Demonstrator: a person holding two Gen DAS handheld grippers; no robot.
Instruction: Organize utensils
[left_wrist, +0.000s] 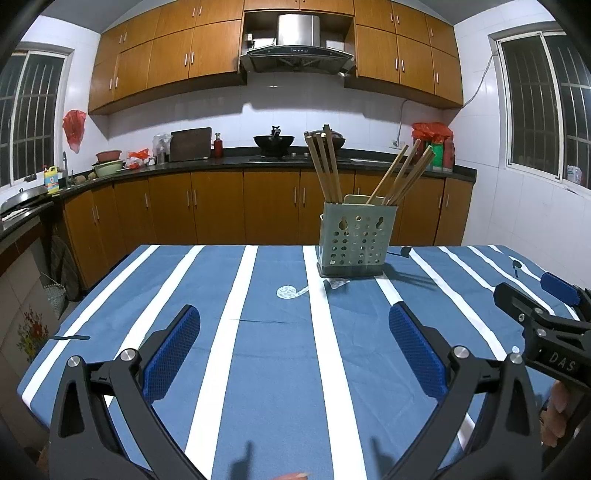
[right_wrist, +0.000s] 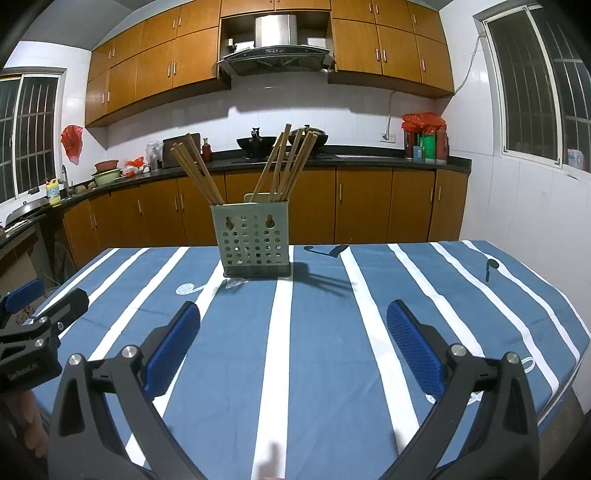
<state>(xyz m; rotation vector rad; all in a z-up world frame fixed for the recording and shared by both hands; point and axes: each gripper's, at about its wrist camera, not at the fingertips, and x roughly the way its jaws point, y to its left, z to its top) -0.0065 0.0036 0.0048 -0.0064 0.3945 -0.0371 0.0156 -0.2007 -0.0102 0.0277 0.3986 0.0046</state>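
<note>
My left gripper (left_wrist: 294, 341) hangs above the striped tablecloth (left_wrist: 280, 369), its jaws spread wide with nothing between them, and my right gripper (right_wrist: 293, 341) is spread equally wide and also holds nothing. The pads (left_wrist: 171, 354) are blue with a fine woven grip texture, set on smooth black arms with round metal bolts. The utensil holder (left_wrist: 356, 240) is a square box of pale grey-green plastic, its front wall pierced with rows of round holes and two keyhole slots, standing upright on a darker base. The wooden chopsticks (left_wrist: 325, 166) stand in it in two bundles, one leaning left and one leaning right; they are long, thin and light brown. In front of the holder, touching its base, lies a small clear plastic piece (left_wrist: 336, 283). The left view shows the holder to the right of centre and the right gripper at the right edge; the right view shows the holder nearly centred and the left gripper at the left edge.
</note>
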